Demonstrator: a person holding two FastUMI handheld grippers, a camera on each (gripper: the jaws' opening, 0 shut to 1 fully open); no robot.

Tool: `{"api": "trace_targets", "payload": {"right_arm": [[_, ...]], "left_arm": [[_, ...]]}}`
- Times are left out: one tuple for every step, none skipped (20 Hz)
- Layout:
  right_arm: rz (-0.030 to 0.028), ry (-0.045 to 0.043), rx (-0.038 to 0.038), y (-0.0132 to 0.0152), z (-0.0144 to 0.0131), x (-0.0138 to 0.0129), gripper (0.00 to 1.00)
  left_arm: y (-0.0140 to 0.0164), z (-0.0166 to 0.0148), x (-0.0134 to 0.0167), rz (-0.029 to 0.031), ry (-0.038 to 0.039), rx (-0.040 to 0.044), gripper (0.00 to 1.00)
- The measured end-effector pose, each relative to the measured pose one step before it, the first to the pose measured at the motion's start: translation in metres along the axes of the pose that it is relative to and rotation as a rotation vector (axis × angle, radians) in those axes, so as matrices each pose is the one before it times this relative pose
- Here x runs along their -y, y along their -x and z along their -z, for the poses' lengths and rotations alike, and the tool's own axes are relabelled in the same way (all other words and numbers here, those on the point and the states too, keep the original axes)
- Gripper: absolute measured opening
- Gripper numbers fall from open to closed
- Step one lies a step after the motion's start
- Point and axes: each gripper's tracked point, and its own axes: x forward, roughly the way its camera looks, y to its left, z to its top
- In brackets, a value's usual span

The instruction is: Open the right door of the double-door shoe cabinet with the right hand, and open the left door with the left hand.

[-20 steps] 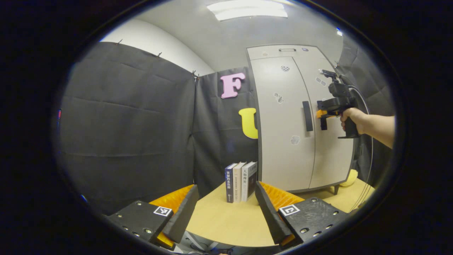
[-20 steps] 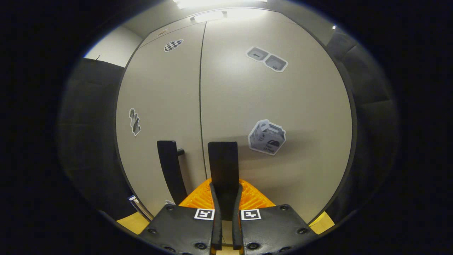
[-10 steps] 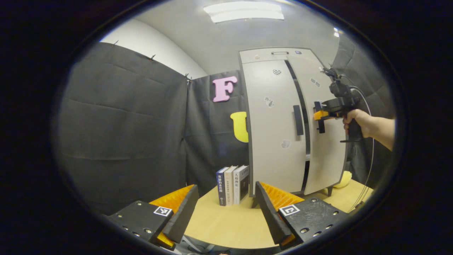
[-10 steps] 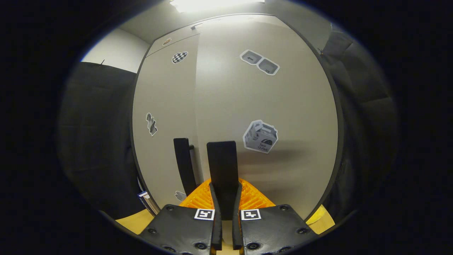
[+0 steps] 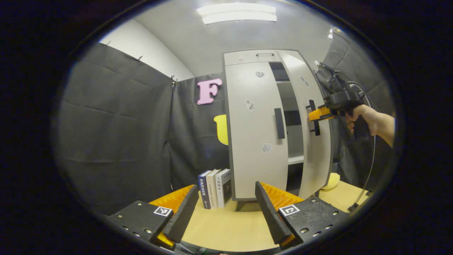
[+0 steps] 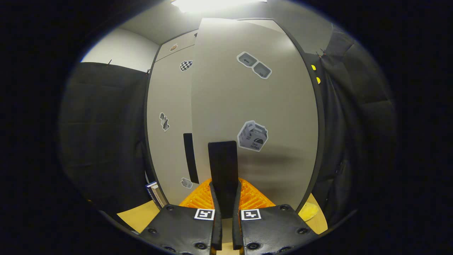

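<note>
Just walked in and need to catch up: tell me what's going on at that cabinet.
A person is opening a double-door shoe cabinet with two handheld grippers. The right gripper is clamped on the right door's handle, and the right door stands partly open, showing shelves inside. The left door is closed, its handle untouched. The left gripper is open, back over the table near some books.

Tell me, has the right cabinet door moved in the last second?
Yes. The right door has swung outward from the shut left door, baring the shelves, with the right gripper clamped on its handle.
</note>
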Motion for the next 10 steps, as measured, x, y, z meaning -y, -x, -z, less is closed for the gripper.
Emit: {"api": "trace_targets", "payload": {"right_arm": [[-0.00318,0.00293,-0.00097,0.00542,0.00073,0.00218,0.13],[-0.00403,-0.00027,-0.00247,0.00578,-0.00044,0.00257,0.13],[-0.00438,0.00142,-0.00378,0.00641,0.00106,0.0028,0.13],[-0.00294,0.00268,-0.00122,0.00683,-0.0007,0.004,0.13],[-0.00199,0.00195,-0.00118,0.0082,0.00045,0.00462,0.13],[-0.00021,0.00009,0.00112,0.00721,-0.00032,0.0046,0.13],[0.0005,-0.00096,-0.00004,0.00649,0.00061,0.00542,0.13],[0.00253,-0.00304,0.00183,0.00691,-0.00044,0.0058,0.13],[0.00302,-0.00102,0.00006,0.0065,0.00079,0.0051,0.13],[0.00311,0.00014,-0.00032,0.00538,-0.00018,0.00536,0.13]], "left_arm": [[-0.00188,-0.00037,0.00401,0.00887,-0.00202,0.0018,0.94],[-0.0018,-0.00048,0.00439,0.00863,-0.00124,-0.00033,0.94],[-0.00222,0.00035,0.00457,0.00887,-0.00048,-0.00114,0.94],[-0.00194,-0.00095,0.00505,0.00926,0.00146,-0.0003,0.94],[-0.00202,-0.00056,0.00548,0.01158,0.00154,0.00037,0.94],[-0.00212,-0.00161,0.00653,0.01152,-0.00064,0.00262,0.94],[0.00027,-0.00165,0.0074,0.01325,-0.00293,0.00267,0.94],[-0.00165,-0.00189,0.00707,0.01306,-0.00322,0.00258,0.94],[-0.00182,-0.00012,0.00683,0.01384,-0.0028,0.00255,0.94],[-0.00144,-0.00073,0.00678,0.01383,-0.00106,0.00081,0.94]]}}
